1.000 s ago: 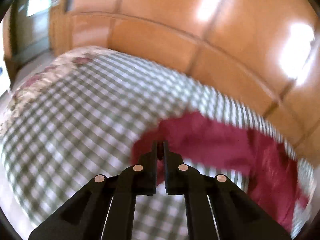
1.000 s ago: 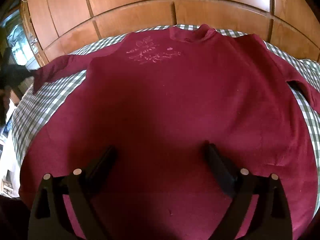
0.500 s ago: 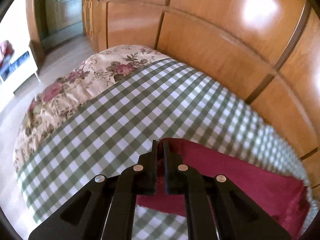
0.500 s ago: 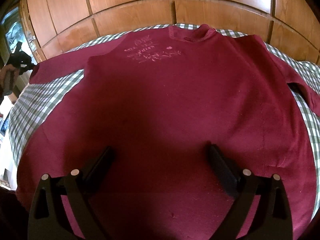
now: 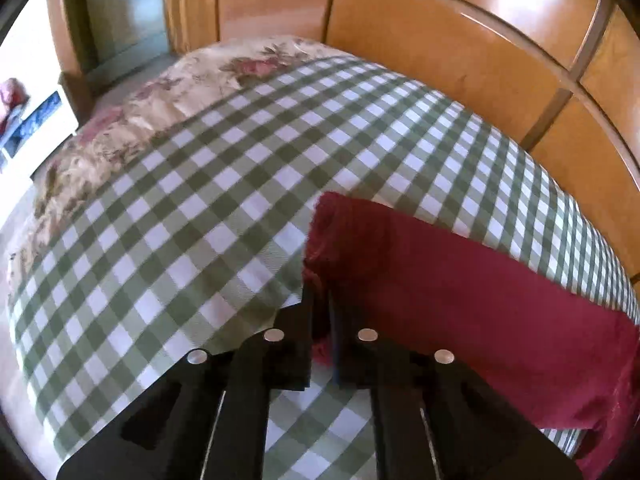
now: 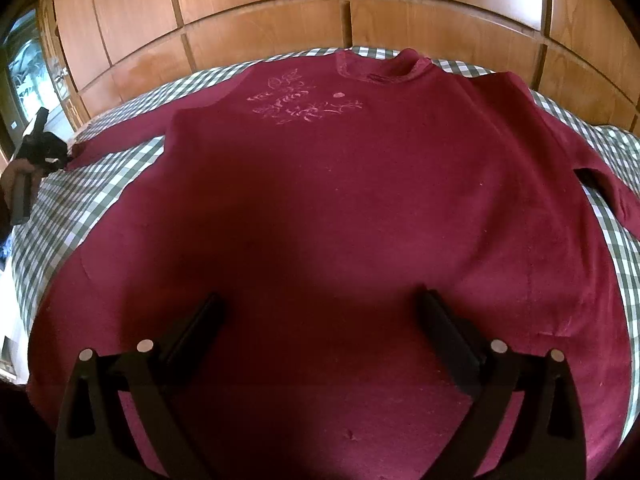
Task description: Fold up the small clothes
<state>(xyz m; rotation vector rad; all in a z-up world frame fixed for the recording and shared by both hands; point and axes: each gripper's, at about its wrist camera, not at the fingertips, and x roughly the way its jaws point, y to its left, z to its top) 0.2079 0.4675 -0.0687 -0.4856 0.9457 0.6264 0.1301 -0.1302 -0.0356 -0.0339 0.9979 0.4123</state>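
Because the maroon long-sleeved knit sweater [image 6: 340, 208] lies flat on the green-checked bedspread [image 5: 208, 200], limp and light, grip cuffs: left gripper [image 5: 320, 320] pinches the left cuff; right gripper [image 6: 320, 320] hangs open.

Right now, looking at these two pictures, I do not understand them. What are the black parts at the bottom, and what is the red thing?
No robot arm here: a person holds a two-finger gripper in each hand, and each carries a wide-angle camera looking along its fingers. The black parts are those fingers.

The left wrist picture shows the left gripper shut on the cuff of the sleeve of a dark red sweater, which lies on a green checked sheet over a bed; a flowered cover shows beyond.

The right wrist picture shows the right gripper open above the sweater, spread flat with its collar toward the wooden panels. At its left edge you see the person's hand with the left gripper.
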